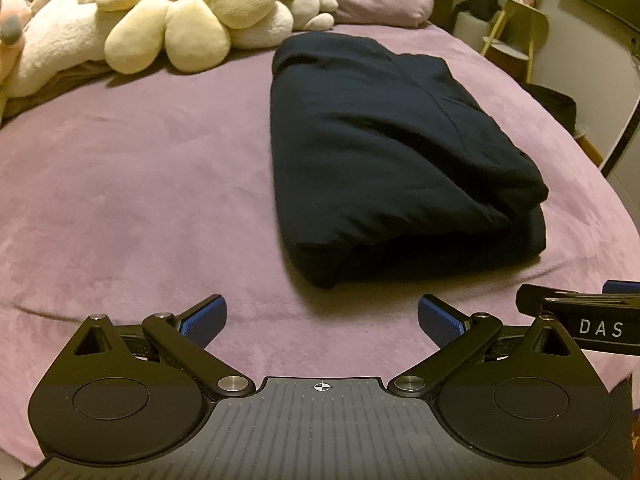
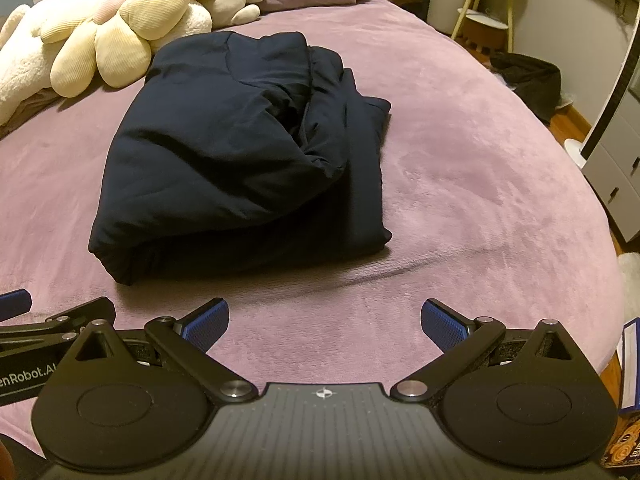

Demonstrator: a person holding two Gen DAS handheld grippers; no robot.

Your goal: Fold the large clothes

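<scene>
One folded navy garment [image 1: 384,152] lies ahead of both claws on the purple blanket [image 1: 140,184]. Left gripper [image 1: 322,322] and right gripper [image 2: 324,324] gape wide, holding nothing, bare blanket between.

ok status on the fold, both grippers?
Left gripper open, empty. Right gripper open, empty. Navy garment folded on the bed, untouched. Path clear.
</scene>
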